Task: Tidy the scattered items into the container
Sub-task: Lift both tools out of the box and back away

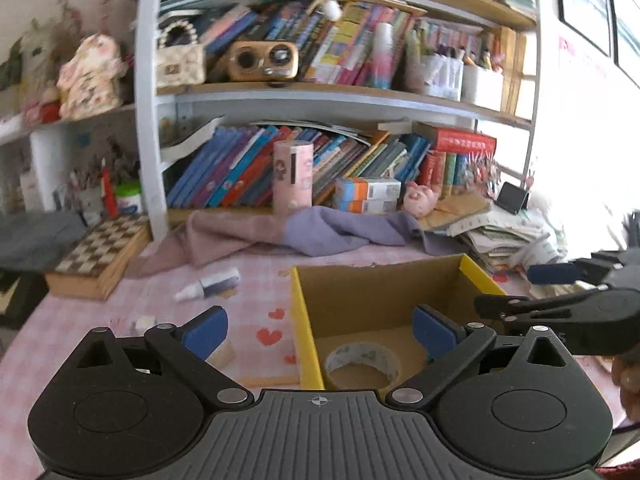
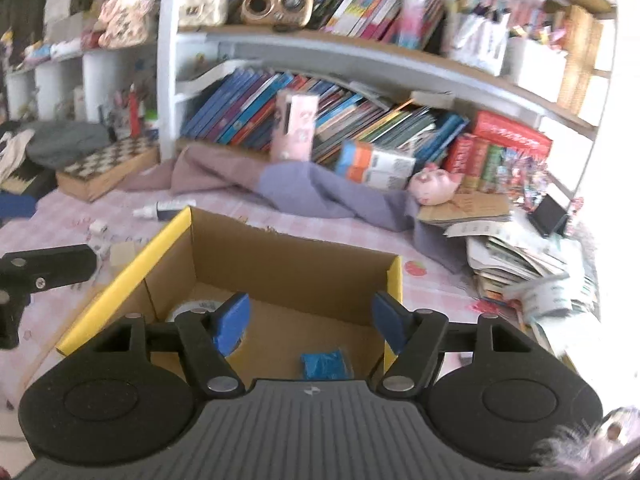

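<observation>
The cardboard box (image 2: 288, 264) stands open at the top, so the way in from above is free. Inside, a tape roll (image 1: 362, 364) fills one corner and a blue packet (image 2: 326, 364) lies on the floor; the rest is bare. Left of the box, a small dropper bottle (image 1: 212, 282) lies on open pink tabletop (image 1: 120, 320). Behind, a rumpled purple cloth (image 1: 320, 232) and a paper stack (image 2: 516, 252) block the way.

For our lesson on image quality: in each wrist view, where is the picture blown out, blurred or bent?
Left wrist view: window side glares white at right; shelf books smeared; shelves bow from fisheye. Right wrist view: right edge washed out; bookshelf curved and soft, while the cardboard box stays fairly readable.
</observation>
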Action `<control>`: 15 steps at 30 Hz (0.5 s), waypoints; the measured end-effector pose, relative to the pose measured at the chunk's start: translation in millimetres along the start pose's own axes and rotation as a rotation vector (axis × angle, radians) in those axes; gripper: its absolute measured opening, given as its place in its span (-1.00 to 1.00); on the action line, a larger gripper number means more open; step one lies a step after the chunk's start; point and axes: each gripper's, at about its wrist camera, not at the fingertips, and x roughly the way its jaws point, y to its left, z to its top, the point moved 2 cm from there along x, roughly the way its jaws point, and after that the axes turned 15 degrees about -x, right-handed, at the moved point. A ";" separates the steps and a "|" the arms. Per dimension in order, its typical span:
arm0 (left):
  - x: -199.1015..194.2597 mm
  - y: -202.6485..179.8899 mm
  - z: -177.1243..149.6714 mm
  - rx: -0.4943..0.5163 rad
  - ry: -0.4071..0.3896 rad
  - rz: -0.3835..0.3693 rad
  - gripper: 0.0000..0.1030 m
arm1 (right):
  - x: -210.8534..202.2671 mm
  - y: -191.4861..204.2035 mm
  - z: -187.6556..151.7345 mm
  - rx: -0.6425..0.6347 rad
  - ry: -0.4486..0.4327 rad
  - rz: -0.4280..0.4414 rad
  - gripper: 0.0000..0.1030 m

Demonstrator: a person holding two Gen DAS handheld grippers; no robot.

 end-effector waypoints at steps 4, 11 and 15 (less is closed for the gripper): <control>-11.1 10.8 0.2 0.006 -0.018 -0.013 0.95 | -17.4 12.8 -7.7 0.036 -0.019 -0.057 0.33; -31.9 23.2 -9.7 0.055 -0.008 -0.085 0.95 | -40.2 35.9 -13.0 0.063 -0.021 -0.124 0.36; -47.8 38.9 -15.0 0.059 0.000 -0.114 0.95 | -55.0 53.1 -16.1 0.097 -0.012 -0.156 0.37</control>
